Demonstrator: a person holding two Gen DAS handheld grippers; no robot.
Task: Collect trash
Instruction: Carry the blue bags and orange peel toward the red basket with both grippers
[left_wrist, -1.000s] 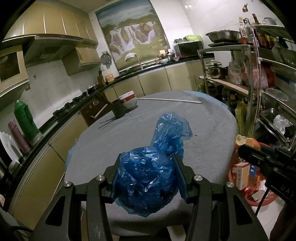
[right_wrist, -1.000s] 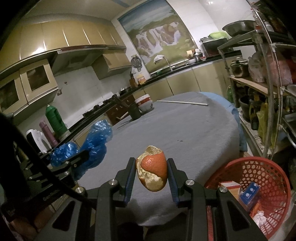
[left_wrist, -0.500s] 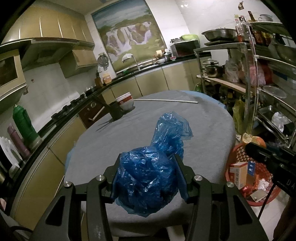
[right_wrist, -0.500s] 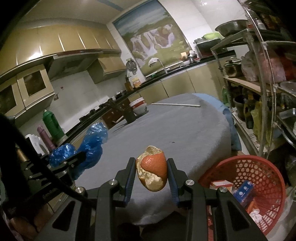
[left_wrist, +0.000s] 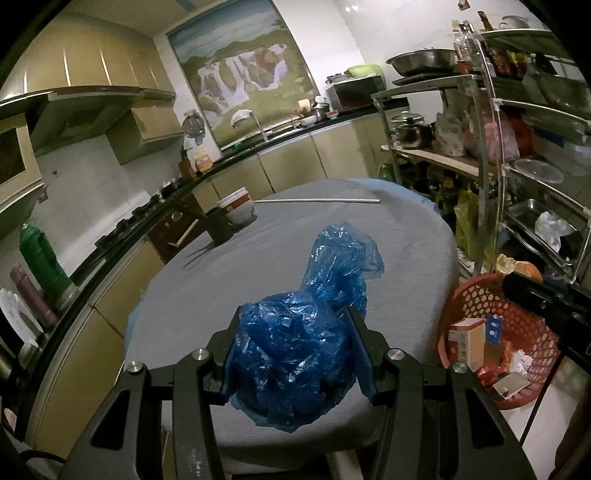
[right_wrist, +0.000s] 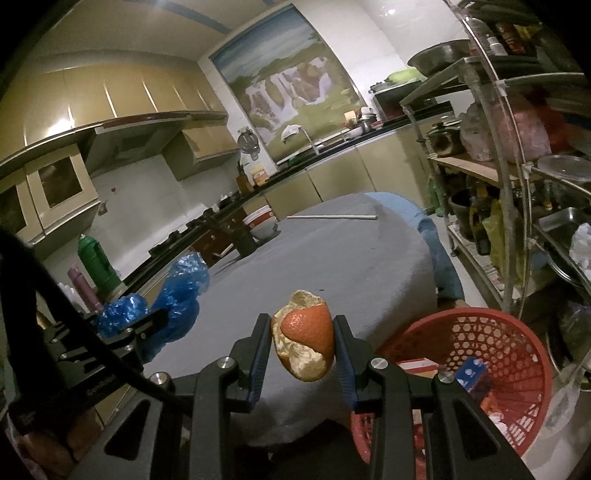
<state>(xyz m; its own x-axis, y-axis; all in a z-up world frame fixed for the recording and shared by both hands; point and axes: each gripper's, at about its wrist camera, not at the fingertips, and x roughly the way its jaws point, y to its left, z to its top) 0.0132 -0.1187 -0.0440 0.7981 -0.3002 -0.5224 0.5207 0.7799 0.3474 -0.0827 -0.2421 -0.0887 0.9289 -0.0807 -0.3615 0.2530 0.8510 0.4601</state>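
Note:
A crumpled blue plastic bag (left_wrist: 295, 350) bulges between the fingers of my left gripper (left_wrist: 293, 352), which is shut on it above the near edge of the grey-covered round table (left_wrist: 295, 236). My right gripper (right_wrist: 301, 349) is shut on a piece of orange peel (right_wrist: 306, 345), held above the table's right edge next to the red mesh basket (right_wrist: 517, 339). The right wrist view also shows the blue bag (right_wrist: 177, 295) and the left gripper at the left. In the left wrist view the orange peel (left_wrist: 517, 266) and the right gripper's body hang over the basket (left_wrist: 472, 295).
The basket, on the floor right of the table, holds cartons and paper scraps (left_wrist: 469, 339). Stacked bowls (left_wrist: 238, 206), a dark holder (left_wrist: 219, 229) and a white rod (left_wrist: 317, 201) lie at the table's far side. A metal shelf rack (left_wrist: 517, 147) stands right; counters run along the left.
My right gripper has moved right with the peel, so more of the red basket shows in both views. The left gripper has stayed in place with the bag.

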